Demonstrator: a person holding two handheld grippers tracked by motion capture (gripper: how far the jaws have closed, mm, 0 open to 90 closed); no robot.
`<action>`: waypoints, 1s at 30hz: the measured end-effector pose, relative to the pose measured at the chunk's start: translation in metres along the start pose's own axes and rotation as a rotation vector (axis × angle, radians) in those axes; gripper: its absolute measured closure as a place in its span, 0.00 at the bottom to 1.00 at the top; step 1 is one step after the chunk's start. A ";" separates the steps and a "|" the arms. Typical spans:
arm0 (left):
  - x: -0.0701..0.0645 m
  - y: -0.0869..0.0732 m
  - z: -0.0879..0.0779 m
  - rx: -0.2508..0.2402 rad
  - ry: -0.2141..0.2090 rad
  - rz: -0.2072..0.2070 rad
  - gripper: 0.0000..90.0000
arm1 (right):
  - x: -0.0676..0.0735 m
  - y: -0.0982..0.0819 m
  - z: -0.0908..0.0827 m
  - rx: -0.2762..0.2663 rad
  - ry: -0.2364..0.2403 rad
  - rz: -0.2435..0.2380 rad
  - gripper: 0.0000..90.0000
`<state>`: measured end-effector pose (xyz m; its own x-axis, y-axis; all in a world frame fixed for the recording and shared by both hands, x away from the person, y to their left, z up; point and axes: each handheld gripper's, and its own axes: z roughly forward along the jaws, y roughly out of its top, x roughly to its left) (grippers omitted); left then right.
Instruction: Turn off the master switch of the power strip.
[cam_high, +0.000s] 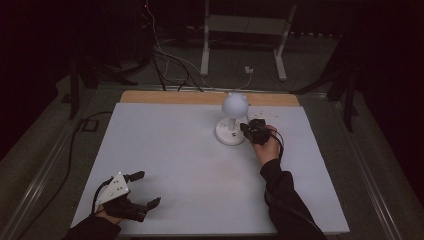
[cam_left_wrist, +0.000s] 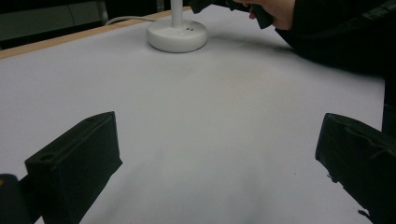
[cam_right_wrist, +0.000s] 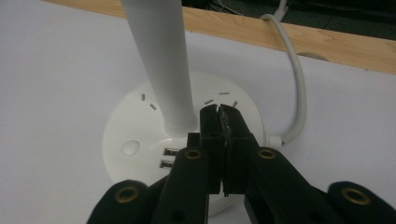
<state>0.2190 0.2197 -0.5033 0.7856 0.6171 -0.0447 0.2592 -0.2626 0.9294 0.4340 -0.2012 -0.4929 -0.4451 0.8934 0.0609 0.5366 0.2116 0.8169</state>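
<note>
A white desk lamp (cam_high: 232, 120) with a round head stands on its round base (cam_right_wrist: 140, 140) at the back of the white table. My right gripper (cam_right_wrist: 218, 110) is shut with nothing between its jaws, its tips over the base right beside the stem (cam_right_wrist: 161, 60). In the high view that right gripper (cam_high: 248, 128) sits just right of the lamp base (cam_high: 227, 136). My left gripper (cam_high: 146, 188) rests open near the front left corner, its black fingers (cam_left_wrist: 79, 158) wide apart over bare table. The lamp base (cam_left_wrist: 177, 35) shows far off in the left gripper view.
The lamp's white cable (cam_right_wrist: 296, 79) curves from the base toward the wooden back edge (cam_high: 175, 97). The base has a round button (cam_right_wrist: 130, 148) and two ports (cam_right_wrist: 169, 157). A dark sleeve (cam_left_wrist: 336, 37) lies along the right side. The room around the table is dark.
</note>
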 end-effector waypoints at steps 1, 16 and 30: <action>0.000 0.000 0.000 0.001 0.001 0.000 0.01 | 0.000 0.000 0.000 0.000 0.000 0.000 0.98; 0.000 0.000 0.001 0.001 0.002 0.001 0.00 | -0.002 0.007 -0.018 -0.023 0.045 -0.016 0.68; 0.000 0.000 0.001 0.002 0.002 -0.001 0.01 | -0.002 0.000 -0.031 -0.073 0.208 0.011 0.15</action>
<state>0.2195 0.2191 -0.5036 0.7842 0.6189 -0.0448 0.2609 -0.2635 0.9287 0.4127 -0.2151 -0.4758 -0.5821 0.7927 0.1811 0.4923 0.1663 0.8544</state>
